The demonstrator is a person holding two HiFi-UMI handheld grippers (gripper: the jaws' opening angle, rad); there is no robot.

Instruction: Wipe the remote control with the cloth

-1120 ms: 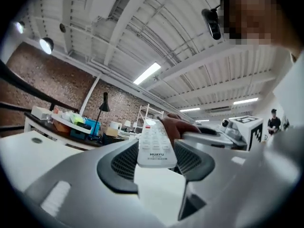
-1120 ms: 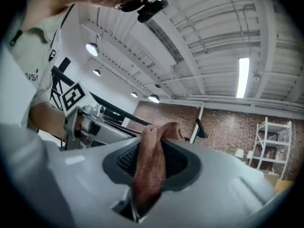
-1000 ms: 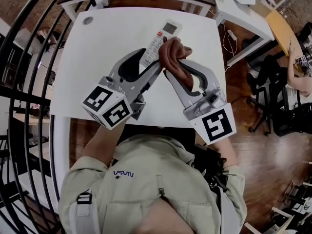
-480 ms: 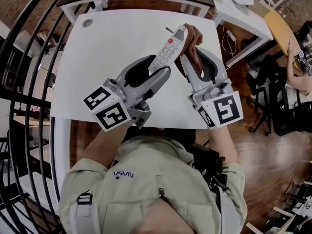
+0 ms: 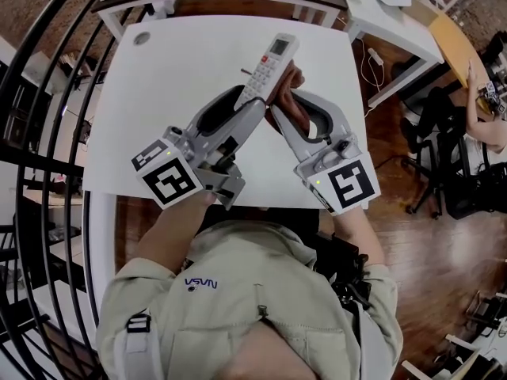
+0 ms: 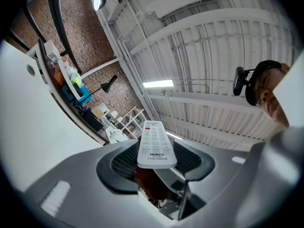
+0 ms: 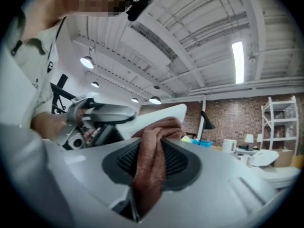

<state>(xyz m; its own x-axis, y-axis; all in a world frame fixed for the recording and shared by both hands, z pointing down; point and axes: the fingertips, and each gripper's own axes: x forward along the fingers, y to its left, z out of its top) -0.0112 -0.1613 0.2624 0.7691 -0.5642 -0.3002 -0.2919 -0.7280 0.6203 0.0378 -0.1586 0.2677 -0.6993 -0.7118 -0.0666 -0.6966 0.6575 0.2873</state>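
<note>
From the head view, the remote control (image 5: pixel 268 63) is up off the white desk (image 5: pixel 174 70). It is clamped by its lower end in the left gripper (image 5: pixel 250 101), with its display end pointing away from the person. The right gripper (image 5: pixel 279 108) is closed on a reddish-brown cloth (image 5: pixel 289 93), which lies against the remote's right side. I'd say the remote is light, stiff, smooth plastic that could pivot or slip if pushed hard from one side. Holding it by the plain bottom end looks sensible, since that leaves the keys free to be rubbed.

In the left gripper view, the jaws press on both edges of the remote (image 6: pixel 154 146). It is a slim white wand with its branded end nearest, rows of pale keys and a touch of red at the far end. A dark bit of cloth shows underneath.

In the right gripper view, the cloth (image 7: pixel 152 170) is limp and nubby, pinched as a folded wad between the ribbed pads. Its bunched top touches the remote's white body (image 7: pixel 164 117). It looks soft enough to mould round edges, and it wants holding well down in the wad.
</note>
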